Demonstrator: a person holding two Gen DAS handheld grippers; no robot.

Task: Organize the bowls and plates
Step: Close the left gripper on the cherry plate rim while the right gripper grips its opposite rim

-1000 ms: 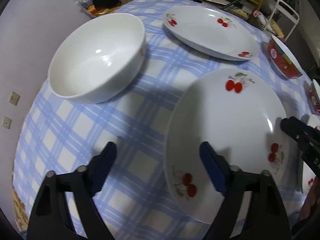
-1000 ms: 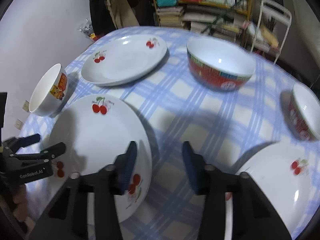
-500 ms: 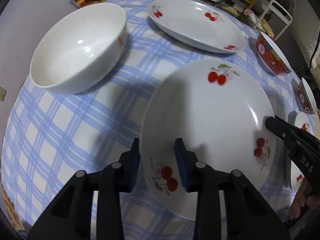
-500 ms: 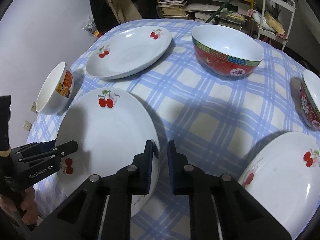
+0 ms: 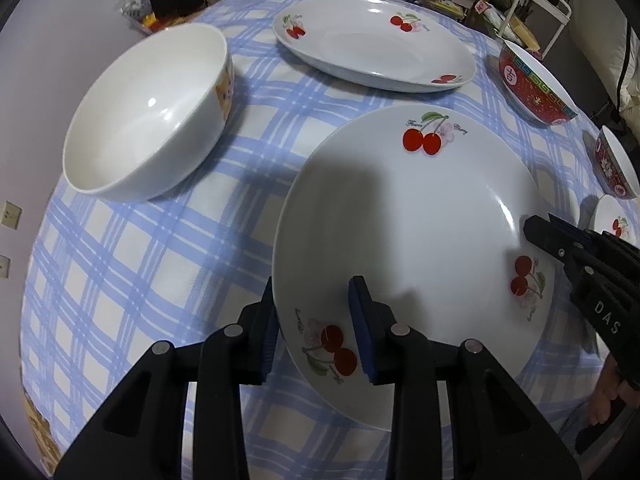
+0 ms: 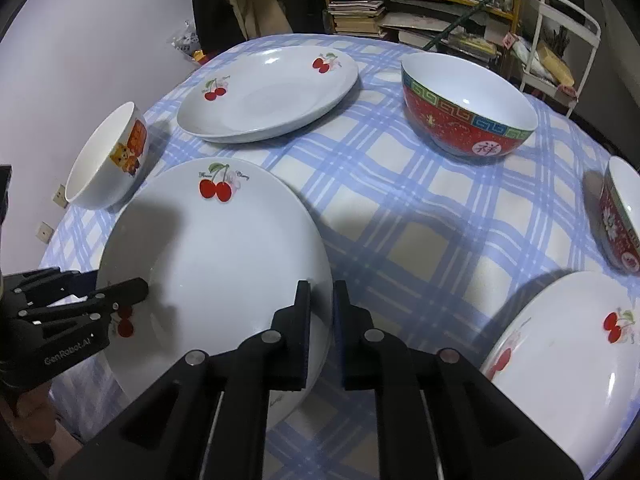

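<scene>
A white plate with cherry prints [image 5: 420, 220] [image 6: 220, 256] lies nearest me on the blue checked tablecloth [image 6: 420, 220]. My left gripper [image 5: 312, 292] is shut on its left rim, one pad outside and one on the inner face. My right gripper [image 6: 322, 288] is shut on the opposite rim. Each gripper also shows in the other's view: the right gripper [image 5: 532, 226] and the left gripper [image 6: 136, 290]. A second cherry plate [image 5: 376, 52] [image 6: 268, 92] sits at the far side. A third cherry plate [image 6: 560, 352] lies near right.
A white bowl with a cartoon print [image 5: 148, 120] [image 6: 108, 156] stands left of the held plate. A large red bowl [image 6: 468, 120] [image 5: 536, 88] and a smaller red bowl [image 6: 620, 224] stand to the right. Shelves, books and a white rack crowd the room behind the table.
Both grippers stood open astride the near plate's rims a second ago. Both have since closed onto the rims, left side and right side. The hands have barely shifted.
</scene>
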